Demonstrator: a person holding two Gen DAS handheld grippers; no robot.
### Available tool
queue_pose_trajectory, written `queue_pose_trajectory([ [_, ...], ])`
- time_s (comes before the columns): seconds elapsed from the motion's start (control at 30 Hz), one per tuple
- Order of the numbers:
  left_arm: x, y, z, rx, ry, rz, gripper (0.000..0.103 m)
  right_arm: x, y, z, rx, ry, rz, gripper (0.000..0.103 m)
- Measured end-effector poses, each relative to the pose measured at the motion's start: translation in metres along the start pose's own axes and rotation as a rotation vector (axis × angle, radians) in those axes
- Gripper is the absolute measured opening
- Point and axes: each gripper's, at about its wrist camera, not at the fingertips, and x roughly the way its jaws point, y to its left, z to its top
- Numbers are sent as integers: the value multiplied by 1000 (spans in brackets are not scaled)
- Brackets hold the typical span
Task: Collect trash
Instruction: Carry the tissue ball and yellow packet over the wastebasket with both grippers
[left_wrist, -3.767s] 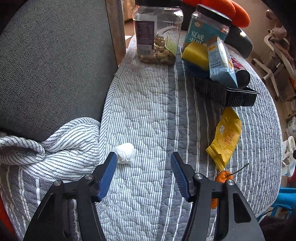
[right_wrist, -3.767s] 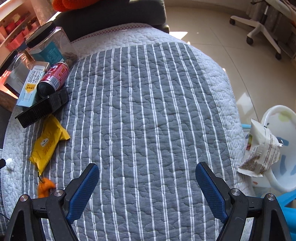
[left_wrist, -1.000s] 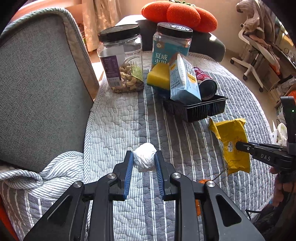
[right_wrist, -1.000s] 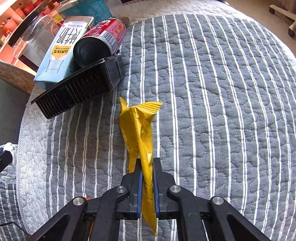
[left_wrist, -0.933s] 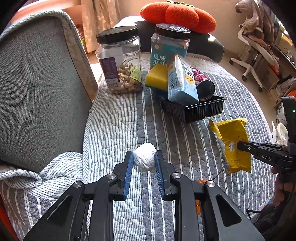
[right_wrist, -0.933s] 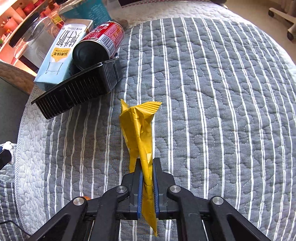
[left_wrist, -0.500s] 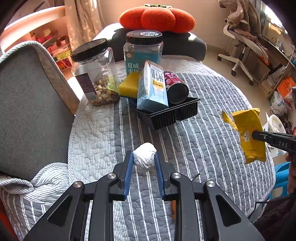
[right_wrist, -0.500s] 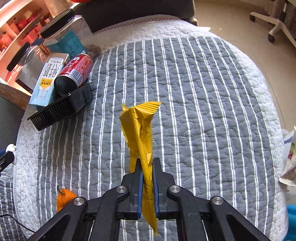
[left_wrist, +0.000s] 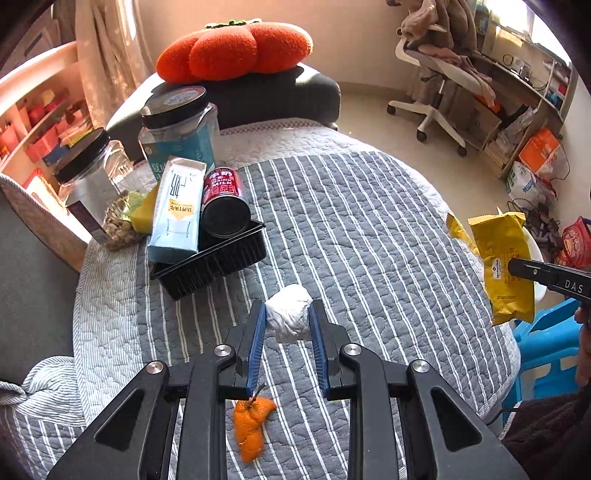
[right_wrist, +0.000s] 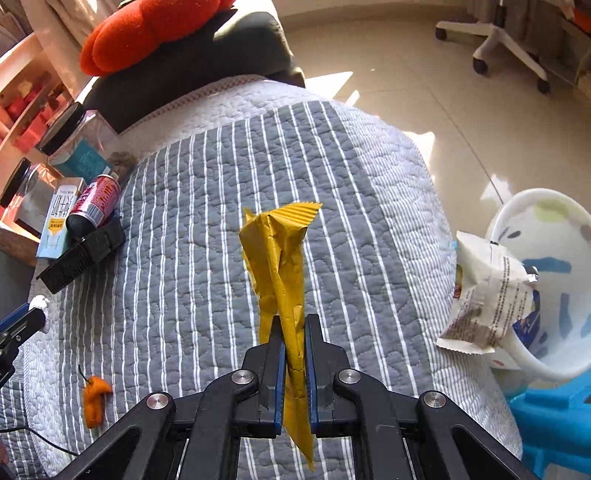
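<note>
Place: a lived-in home room.
Ahead of the gripper: a quilted striped cover (left_wrist: 369, 229) over a low round surface.
Far ahead: a pumpkin-shaped cushion (left_wrist: 236, 51) on dark upholstery.
Ahead right: a swivel chair (left_wrist: 439, 85) heaped with clothes.
Ahead left: food jars (left_wrist: 177, 129).

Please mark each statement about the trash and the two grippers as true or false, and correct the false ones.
1. The left gripper holds a white paper ball. True.
2. The right gripper is empty. False: it is shut on a yellow wrapper.
3. The orange peel lies on the striped quilt. True.
4. The red can stands upright beside the black tray. False: it lies tilted in the tray.
5. The white bin is beyond the quilt's edge. True.
</note>
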Motion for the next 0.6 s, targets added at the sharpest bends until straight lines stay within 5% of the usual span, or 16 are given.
queue_pose_trajectory([
  [0.6, 25, -169, 12, 223, 6, -153, 26, -52, -151, -29, 216, -68, -107, 7],
])
